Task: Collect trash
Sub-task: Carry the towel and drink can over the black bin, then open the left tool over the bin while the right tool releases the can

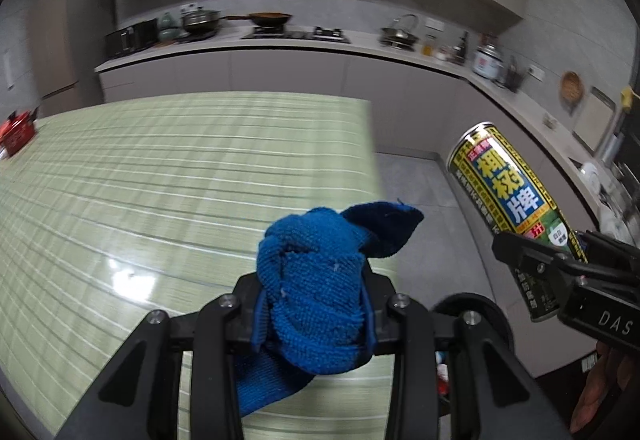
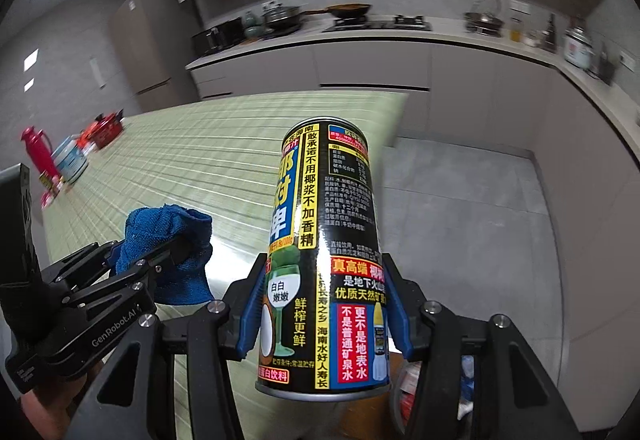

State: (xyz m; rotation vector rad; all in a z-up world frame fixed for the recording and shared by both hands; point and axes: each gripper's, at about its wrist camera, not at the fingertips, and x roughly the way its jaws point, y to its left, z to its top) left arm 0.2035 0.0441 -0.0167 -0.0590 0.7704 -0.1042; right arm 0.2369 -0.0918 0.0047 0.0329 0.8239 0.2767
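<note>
My left gripper (image 1: 316,304) is shut on a bunched blue cloth (image 1: 320,280) and holds it above the near right corner of the green striped table (image 1: 180,180). My right gripper (image 2: 324,304) is shut on a tall black and yellow drink can (image 2: 324,240), held upright in the air beyond the table's right edge. The can (image 1: 508,200) and the right gripper (image 1: 560,268) show at the right of the left wrist view. The cloth (image 2: 168,240) and the left gripper (image 2: 120,280) show at the left of the right wrist view.
A bin or bag with mixed trash (image 2: 424,388) lies below the can, partly hidden. Red pots and a red flask (image 2: 38,152) stand at the table's far left. A kitchen counter (image 1: 280,44) with cookware runs along the back and right walls. Grey floor (image 2: 460,220) lies between.
</note>
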